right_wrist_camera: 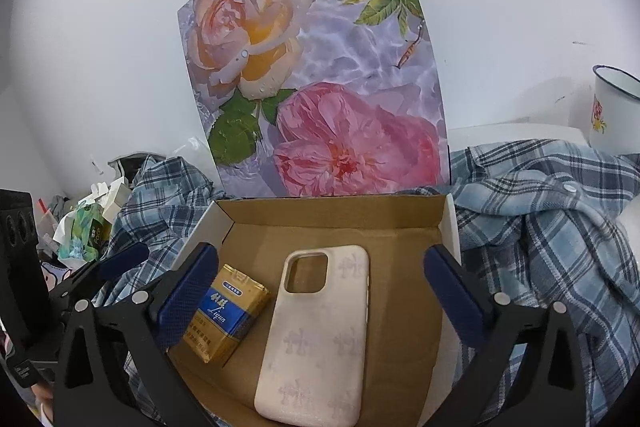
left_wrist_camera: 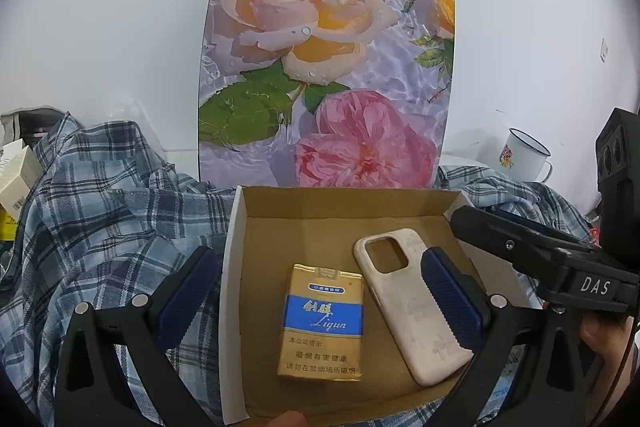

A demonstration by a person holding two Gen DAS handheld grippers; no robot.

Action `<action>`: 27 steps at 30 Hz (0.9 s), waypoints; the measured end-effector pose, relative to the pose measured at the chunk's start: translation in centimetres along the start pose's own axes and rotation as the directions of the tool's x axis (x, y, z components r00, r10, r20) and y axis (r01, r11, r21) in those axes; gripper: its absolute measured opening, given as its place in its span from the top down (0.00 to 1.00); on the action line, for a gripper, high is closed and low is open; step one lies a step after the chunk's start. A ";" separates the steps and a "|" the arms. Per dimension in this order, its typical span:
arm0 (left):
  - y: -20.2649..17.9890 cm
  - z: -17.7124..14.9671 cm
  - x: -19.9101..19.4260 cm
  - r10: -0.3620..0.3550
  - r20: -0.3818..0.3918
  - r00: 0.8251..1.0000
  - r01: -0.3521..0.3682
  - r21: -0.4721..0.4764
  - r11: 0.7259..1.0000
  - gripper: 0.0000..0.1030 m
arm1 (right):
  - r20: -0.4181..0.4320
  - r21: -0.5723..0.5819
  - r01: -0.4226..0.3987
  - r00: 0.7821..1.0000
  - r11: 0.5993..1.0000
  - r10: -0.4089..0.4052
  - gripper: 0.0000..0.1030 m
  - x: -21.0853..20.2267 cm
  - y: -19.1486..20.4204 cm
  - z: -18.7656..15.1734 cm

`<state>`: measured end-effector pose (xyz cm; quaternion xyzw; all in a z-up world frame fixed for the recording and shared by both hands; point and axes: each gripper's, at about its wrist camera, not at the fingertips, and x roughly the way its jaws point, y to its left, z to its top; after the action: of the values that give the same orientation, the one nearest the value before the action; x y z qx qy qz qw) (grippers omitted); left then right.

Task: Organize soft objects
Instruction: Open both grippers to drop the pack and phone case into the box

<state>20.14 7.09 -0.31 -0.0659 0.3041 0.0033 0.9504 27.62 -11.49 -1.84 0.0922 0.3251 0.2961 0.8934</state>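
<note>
Both grippers, left [left_wrist_camera: 316,311] and right [right_wrist_camera: 320,295], spread, empty above box [right_wrist_camera: 336,205]; could snag its wall reaching for shirt [right_wrist_camera: 540,227].

Both tongs spread wide, nothing between the pads. Left gripper [left_wrist_camera: 320,291] straddles the cardboard box's [left_wrist_camera: 234,267] left wall: cigarette pack [left_wrist_camera: 322,323] lies between its fingers, phone case [left_wrist_camera: 416,307] under its right finger. Right gripper [right_wrist_camera: 320,291] has the case centred between its fingers, pack against its left pad. Clear box floor ahead of both. Floral lid [right_wrist_camera: 320,87] stands upright ahead, blocking forward travel. Plaid shirt [right_wrist_camera: 540,227] heaped along both box sides. Right tong crowds the left one's right flank.
</note>
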 end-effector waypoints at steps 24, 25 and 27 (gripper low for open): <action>-2.6 2.8 -6.4 -0.040 0.161 0.986 0.029 0.067 0.997 0.00 | 0.187 -0.089 -0.056 0.980 0.994 0.072 0.00 -8.2 3.2 3.2; -2.8 3.0 -7.0 -0.044 0.173 0.984 0.032 0.071 0.997 0.00 | 0.191 -0.097 -0.055 0.979 0.994 0.073 0.00 -8.5 3.4 3.3; -3.1 3.3 -7.9 -0.053 0.186 0.981 0.040 0.075 0.996 0.00 | 0.195 -0.111 -0.058 0.978 0.992 0.079 0.00 -9.3 3.9 3.6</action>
<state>15.77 4.69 7.27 -0.0384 0.2114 -0.0236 0.9764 22.43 -13.73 7.19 0.0858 0.2148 0.3327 0.9142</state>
